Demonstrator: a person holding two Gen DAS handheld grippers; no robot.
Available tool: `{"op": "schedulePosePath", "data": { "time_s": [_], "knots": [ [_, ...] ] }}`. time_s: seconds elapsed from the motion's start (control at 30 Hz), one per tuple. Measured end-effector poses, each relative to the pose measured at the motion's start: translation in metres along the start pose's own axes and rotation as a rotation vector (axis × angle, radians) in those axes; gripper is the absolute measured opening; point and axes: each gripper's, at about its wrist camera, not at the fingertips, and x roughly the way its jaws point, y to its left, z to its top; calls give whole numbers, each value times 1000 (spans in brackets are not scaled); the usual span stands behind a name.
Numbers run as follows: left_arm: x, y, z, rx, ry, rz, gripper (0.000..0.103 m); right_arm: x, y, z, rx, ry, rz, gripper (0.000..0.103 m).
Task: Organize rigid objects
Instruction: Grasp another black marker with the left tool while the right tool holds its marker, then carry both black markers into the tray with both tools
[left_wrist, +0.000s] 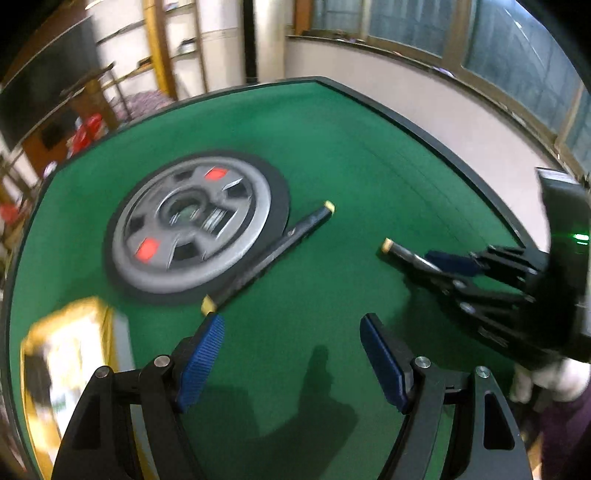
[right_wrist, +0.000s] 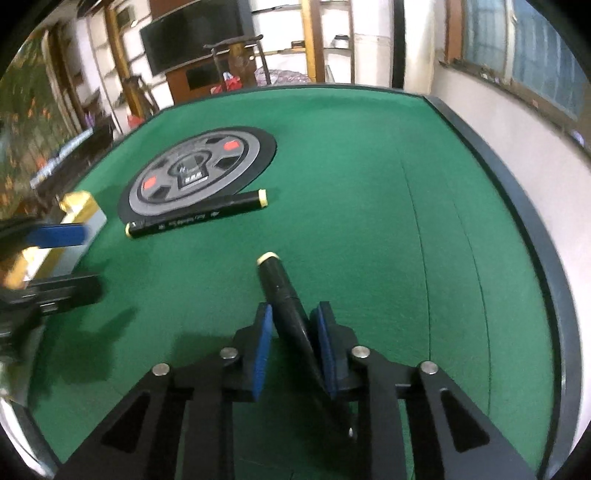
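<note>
A black marker with pale yellow caps (left_wrist: 273, 251) (right_wrist: 195, 214) lies on the green felt, against the edge of a grey weight plate (left_wrist: 192, 229) (right_wrist: 195, 173) that sits on a round black mat. My right gripper (right_wrist: 291, 306) (left_wrist: 432, 258) is shut on a second black marker (right_wrist: 280, 284) (left_wrist: 402, 253), whose yellow-capped end sticks out ahead of the pads, low over the felt. My left gripper (left_wrist: 291, 321) (right_wrist: 94, 261) is open with nothing between its blue pads, just short of the lying marker's near end.
A yellow and white box (left_wrist: 70, 354) (right_wrist: 79, 218) stands at the table's left edge, close to my left gripper. The green table (left_wrist: 369, 147) (right_wrist: 369, 166) has a raised black rim. Shelves, a screen and a windowed wall lie beyond.
</note>
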Motion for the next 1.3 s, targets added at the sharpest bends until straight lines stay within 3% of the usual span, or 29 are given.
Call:
{"op": "schedulePosePath", "data": {
  "time_s": [0.17,0.37,0.43,0.47,0.5,0.53,0.63,0.8,0.97,1.13,1.3],
  "knots": [
    [39,-1,25,102,23,78,79,-1,-10,1,60,-2,61,20],
    [54,4,31,122,49,59,77,0,-6,2,45,-5,53,19],
    [52,5,30,105,59,-7,47,0,-7,2,47,-5,56,19],
    [50,2,29,111,56,-16,37,0,-7,1,47,-6,56,19],
    [48,-1,29,121,53,-11,20,0,-7,1,48,-6,56,18],
    [46,-6,27,136,51,0,14,0,-8,1,51,-7,55,18],
    [41,-15,22,144,39,29,14,-1,-10,1,57,-10,62,17],
    [19,-12,11,67,12,-10,14,-2,-16,0,82,-18,71,16],
    [-28,-1,-3,1,-68,-42,14,-7,-26,1,129,-43,112,16],
    [-84,23,-35,-79,-153,-55,14,-12,-25,0,137,-66,153,16],
    [-123,62,-71,-173,-202,-35,14,-22,-12,-4,166,-80,272,15]
  ]
}}
